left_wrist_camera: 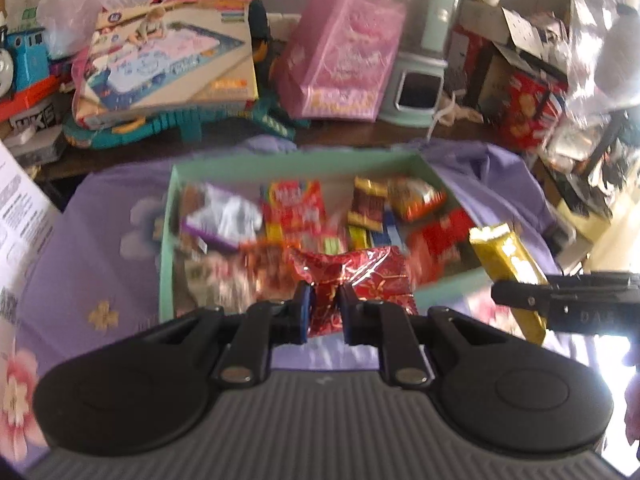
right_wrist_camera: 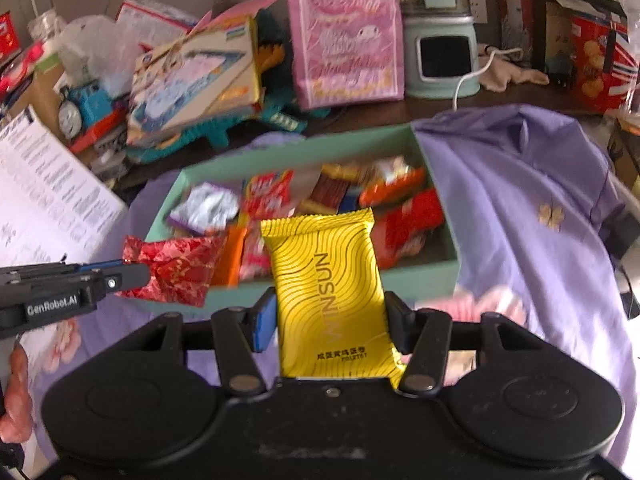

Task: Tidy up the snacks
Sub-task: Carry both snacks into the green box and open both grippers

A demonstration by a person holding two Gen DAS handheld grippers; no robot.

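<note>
Right wrist view: your right gripper (right_wrist_camera: 330,320) clamps the yellow packet (right_wrist_camera: 326,280), long axis pointing ahead toward the green box (right_wrist_camera: 416,276) (left gripper (left_wrist_camera: 324,308) pinches the red packet (left_wrist_camera: 352,276)).

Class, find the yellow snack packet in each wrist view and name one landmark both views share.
Left wrist view: yellow packet at right, edge-on, in the right gripper.
Right wrist view: packet at centre bottom, flat face up, between the gripper's fingers.
Shared landmark: green box of snacks behind it.
</note>
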